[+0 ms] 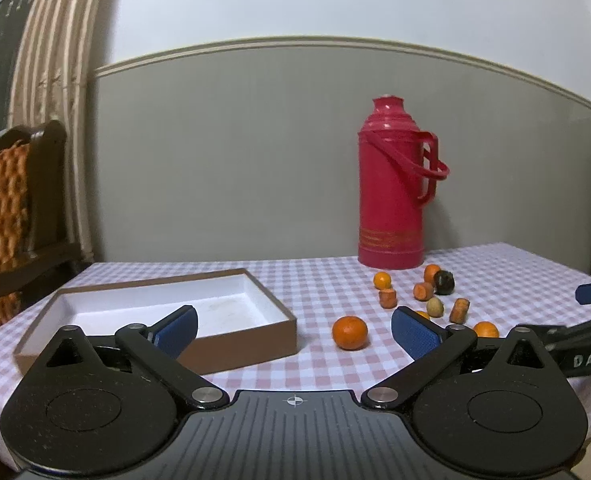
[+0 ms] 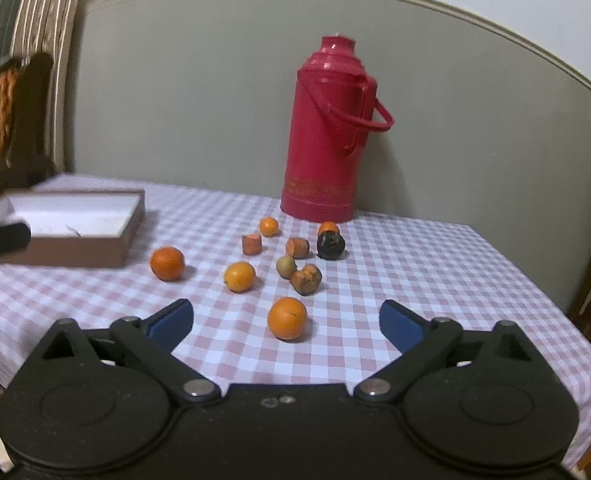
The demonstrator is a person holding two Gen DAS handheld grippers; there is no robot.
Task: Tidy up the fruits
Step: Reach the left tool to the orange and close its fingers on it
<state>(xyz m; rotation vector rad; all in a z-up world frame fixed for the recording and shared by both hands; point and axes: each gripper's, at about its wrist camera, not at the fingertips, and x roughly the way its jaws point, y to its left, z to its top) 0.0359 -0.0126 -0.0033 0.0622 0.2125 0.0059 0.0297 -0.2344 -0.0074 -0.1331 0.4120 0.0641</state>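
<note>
Right gripper [image 2: 286, 320] jaws spread wide, nothing clamped; one orange [image 2: 287, 318] sits on the checked cloth [image 2: 415, 280] just ahead, between the fingertips. Left gripper [image 1: 294, 330] likewise apart and empty, another orange [image 1: 349, 333] ahead of it. Open brown box [image 1: 255, 334] left, holding no fruit. Further back, scattered small fruits [image 2: 291, 254]. Red flask [image 2: 327, 132] upright by the wall.

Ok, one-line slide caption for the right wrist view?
Open right gripper approaches nearest orange; empty box sits left.
</note>
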